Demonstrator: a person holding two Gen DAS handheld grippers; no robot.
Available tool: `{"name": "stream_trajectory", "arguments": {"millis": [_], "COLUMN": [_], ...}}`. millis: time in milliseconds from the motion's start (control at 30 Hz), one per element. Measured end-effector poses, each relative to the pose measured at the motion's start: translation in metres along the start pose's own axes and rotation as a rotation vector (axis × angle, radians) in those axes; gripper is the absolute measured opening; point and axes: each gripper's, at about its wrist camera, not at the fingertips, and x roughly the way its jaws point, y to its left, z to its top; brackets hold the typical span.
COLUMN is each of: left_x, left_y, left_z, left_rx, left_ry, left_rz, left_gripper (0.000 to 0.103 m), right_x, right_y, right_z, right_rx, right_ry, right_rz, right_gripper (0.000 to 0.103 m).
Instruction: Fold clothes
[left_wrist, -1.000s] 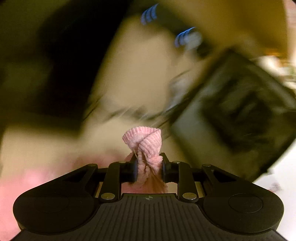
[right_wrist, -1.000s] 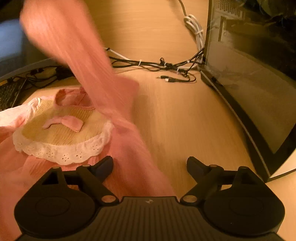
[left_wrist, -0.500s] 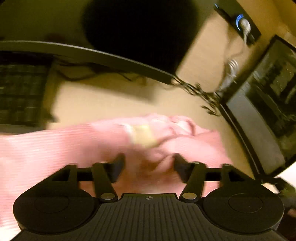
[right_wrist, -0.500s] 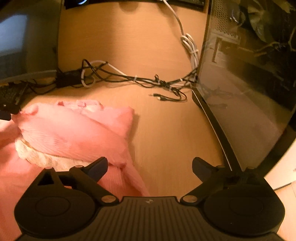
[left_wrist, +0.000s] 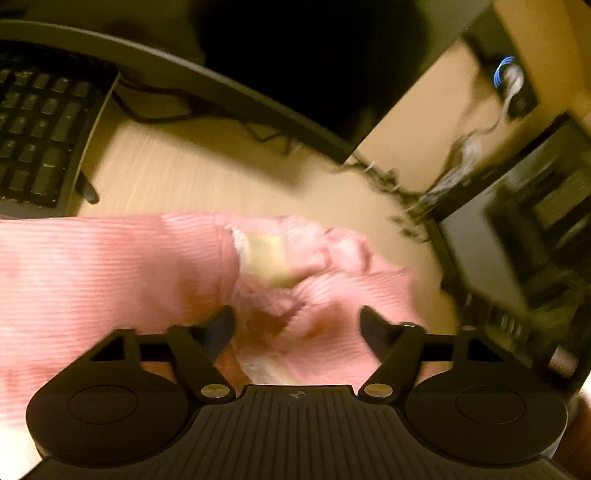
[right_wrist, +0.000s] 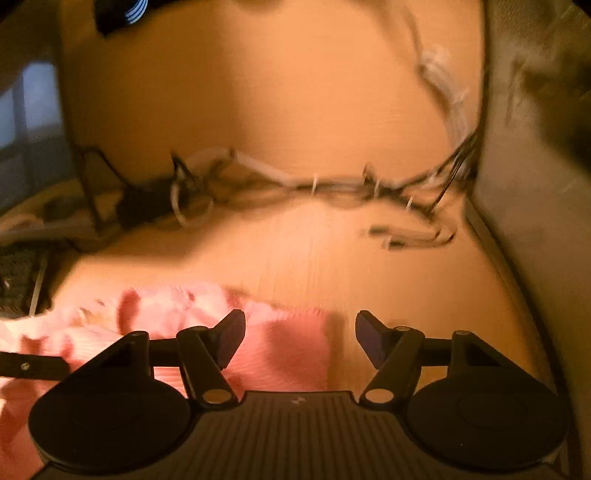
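A pink ribbed garment (left_wrist: 110, 273) with a yellow and white collar patch (left_wrist: 266, 258) lies folded over on the wooden desk (left_wrist: 192, 181). My left gripper (left_wrist: 297, 325) hovers over its bunched middle, open, with nothing between the fingers. In the right wrist view the same pink garment (right_wrist: 280, 354) lies at the lower left, its right edge just under my right gripper (right_wrist: 300, 334), which is open and holds nothing. Both views are blurred by motion.
A black keyboard (left_wrist: 40, 140) sits at the far left. A curved dark monitor base (left_wrist: 221, 88) runs behind the desk. Tangled cables (right_wrist: 314, 184) lie along the back, and a dark computer case (right_wrist: 535, 184) stands at the right. Bare wood (right_wrist: 406, 295) lies right of the garment.
My left gripper let go of the pink cloth it pinched a second ago and opened wide. The lifted sleeve dropped onto the garment. The right gripper moved left and nearer the garment's edge.
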Motion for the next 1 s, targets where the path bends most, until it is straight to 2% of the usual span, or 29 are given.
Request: {"name": "stream_trajectory", "arguments": {"millis": [33,67,100,133,200,333,400,467,533,600,667,733,800,833,900,967,1000], "left_x": [0.003,0.006,0.009,0.011,0.004,-0.015,-0.007,0.011,0.002,-0.008,-0.017,-0.027,-0.037,-0.033,-0.013,0.021,0.037], "left_y": [0.0,0.0,0.0,0.0,-0.006,-0.034,-0.035,-0.028,-0.027,-0.026,-0.025,-0.024,-0.023,-0.032,-0.041,-0.037,-0.03], "left_z": [-0.001,-0.001,-0.002,-0.002,-0.001,0.014,0.015,0.012,0.013,0.013,0.014,0.015,0.016,0.016,0.014,0.01,0.008], "left_rx": [0.002,0.003,0.004,0.01,0.021,0.156,0.23,0.291,0.273,0.253,0.232,0.212,0.191,0.21,0.24,0.223,0.195], "left_ry": [0.007,0.014,0.021,0.026,0.007,-0.107,-0.103,-0.071,-0.094,-0.119,-0.143,-0.168,-0.192,-0.178,-0.129,-0.043,0.002], "left_rz": [0.005,0.009,0.013,0.014,-0.02,-0.061,0.002,0.111,0.082,0.048,0.015,-0.019,-0.053,-0.109,-0.161,-0.119,-0.07], "left_gripper": [0.052,0.049,0.04,0.028,0.022,0.021,0.023,0.024,0.052,0.054,0.054,0.056,0.062,0.068,0.076,0.075,0.066], "right_x": [0.014,0.023,0.022,0.02,0.013,0.0,-0.006,-0.013,-0.019,-0.026,-0.031,-0.03,-0.028,-0.028,-0.026,-0.025,-0.024], "right_y": [0.0,0.0,0.0,0.0,-0.005,-0.014,-0.018,-0.023,-0.027,-0.032,-0.035,-0.03,-0.025,-0.023,-0.018,-0.013,-0.01], "right_z": [-0.001,-0.002,-0.001,0.0,0.0,0.0,0.0,0.0,0.0,0.0,-0.001,-0.01,-0.018,-0.022,-0.031,-0.04,-0.044], "right_rx": [-0.001,-0.009,-0.018,-0.025,-0.023,-0.018,-0.016,-0.014,-0.012,-0.01,-0.007,-0.003,0.002,0.004,0.009,0.014,0.016], "right_ry": [0.039,0.066,0.047,0.03,0.009,-0.031,-0.052,-0.072,-0.092,-0.113,-0.129,-0.111,-0.092,-0.083,-0.064,-0.045,-0.036], "right_rz": [0.01,0.022,0.021,0.02,0.006,-0.02,-0.033,-0.047,-0.06,-0.073,-0.083,-0.053,-0.023,-0.008,0.022,0.052,0.067], "right_gripper": [0.046,0.024,0.019,0.007,0.007,0.008,0.013,0.037,0.045,0.055,0.085,0.092,0.093,0.093,0.093,0.097,0.1]}}
